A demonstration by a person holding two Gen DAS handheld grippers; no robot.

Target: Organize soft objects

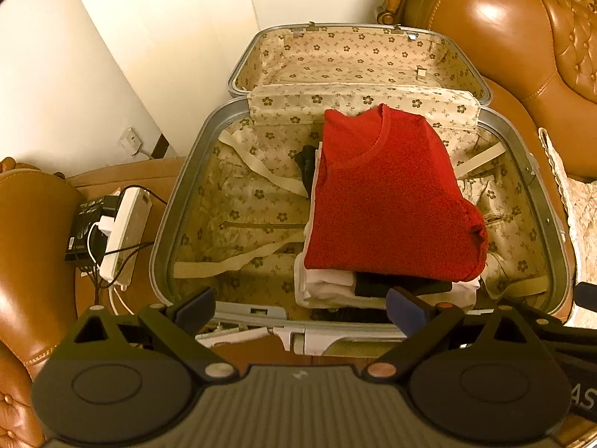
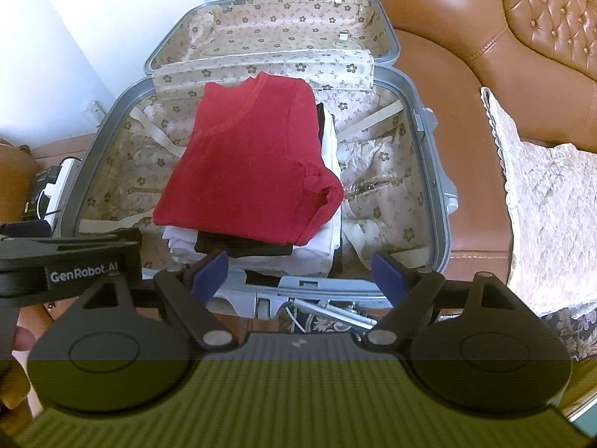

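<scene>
An open grey suitcase (image 1: 164, 224) (image 2: 440, 201) with flowered lining lies on a brown leather sofa. Inside it, a folded red sweater (image 1: 388, 201) (image 2: 253, 171) tops a stack of folded white clothes (image 1: 328, 287) (image 2: 324, 246) and black clothes (image 1: 377, 285) (image 2: 242, 246). My left gripper (image 1: 298, 310) hovers open above the suitcase's near edge, nothing between its blue pads. My right gripper (image 2: 298, 272) is open too, just in front of the stack, holding nothing. The left gripper's body (image 2: 71, 261) shows at the left of the right wrist view.
A white power strip (image 1: 125, 235) with plugs and cables lies left of the suitcase on the wooden surface. The tufted sofa back (image 1: 503, 37) rises at the right. A cream lace cushion (image 2: 552, 201) lies right of the case. The suitcase handle (image 1: 298, 336) faces me.
</scene>
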